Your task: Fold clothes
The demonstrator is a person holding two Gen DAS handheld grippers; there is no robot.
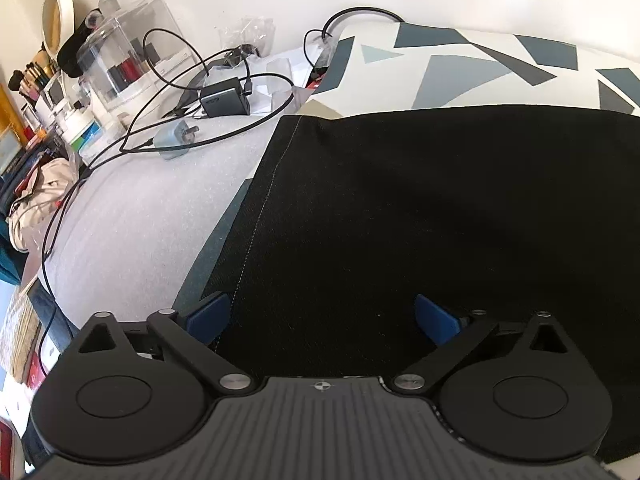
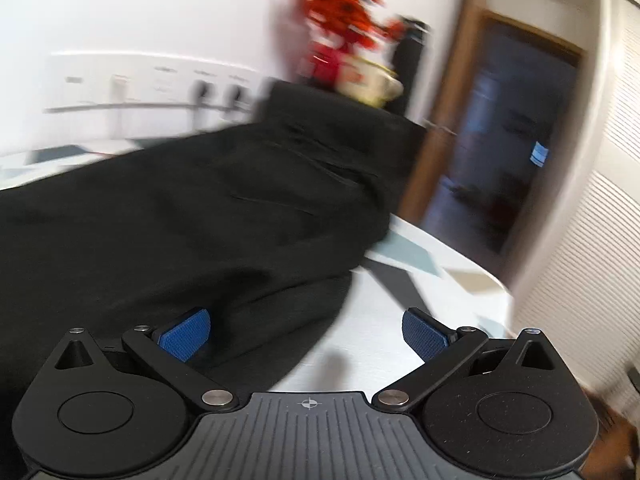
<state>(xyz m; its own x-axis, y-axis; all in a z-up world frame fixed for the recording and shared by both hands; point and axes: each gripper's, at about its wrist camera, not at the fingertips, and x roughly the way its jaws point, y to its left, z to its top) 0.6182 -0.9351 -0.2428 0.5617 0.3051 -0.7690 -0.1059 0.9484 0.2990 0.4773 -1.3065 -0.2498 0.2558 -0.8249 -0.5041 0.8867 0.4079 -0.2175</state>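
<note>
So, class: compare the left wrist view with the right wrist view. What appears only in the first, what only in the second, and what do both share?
Only the left wrist view: a black charger with cables, a clear organiser and a round mirror on the left.

Only the right wrist view, which is blurred: red flowers, wall sockets and a doorway.

Both: the black garment lying on a patterned cover, and an open gripper, left and right, holding nothing.

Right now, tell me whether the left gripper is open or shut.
Open: the left gripper has its blue pads spread wide over the black garment, gripping nothing.
</note>
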